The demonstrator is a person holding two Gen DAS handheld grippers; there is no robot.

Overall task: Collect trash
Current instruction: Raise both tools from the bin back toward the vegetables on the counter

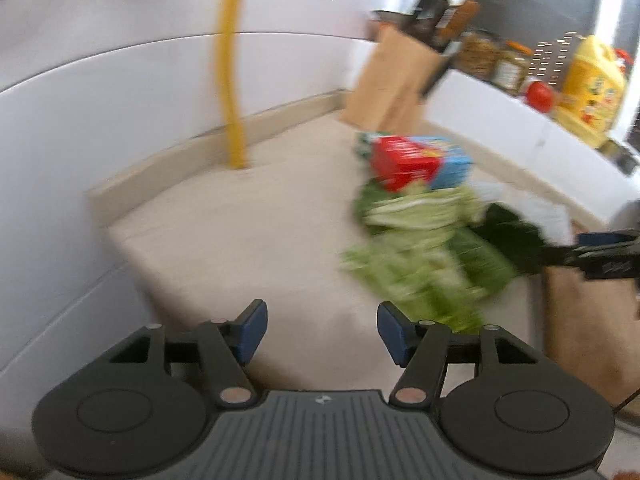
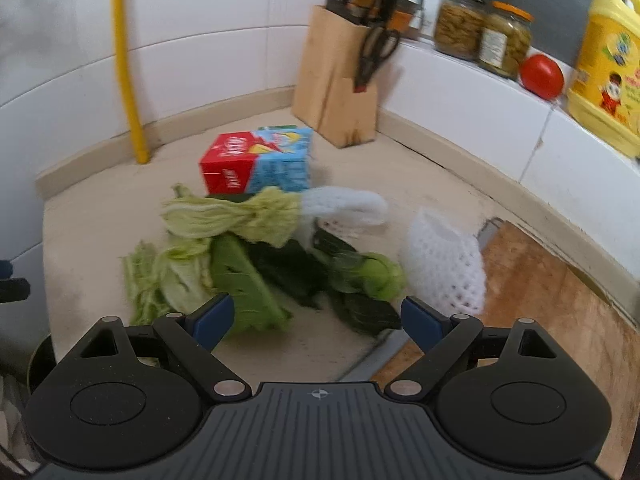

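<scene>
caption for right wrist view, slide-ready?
Open right tool over vegetable scraps, foam fruit nets and a carton on the counter.

Motion-blurred vegetable scraps (image 1: 416, 264), yellow oil jug (image 2: 608, 68) cropped at the frame edge, label unreadable

Beige countertop (image 2: 92, 216), vegetable scraps (image 2: 240, 276), carton (image 2: 256, 164), knife block (image 2: 336, 92)

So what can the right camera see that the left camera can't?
Only the right view shows the scissors in the knife block and the white foam net beside the wooden cutting board. Only the left view shows the other gripper's fingers poking in from the side. Both show the red-and-blue carton, the vegetable scraps, the yellow pipe and the tomato.
</scene>
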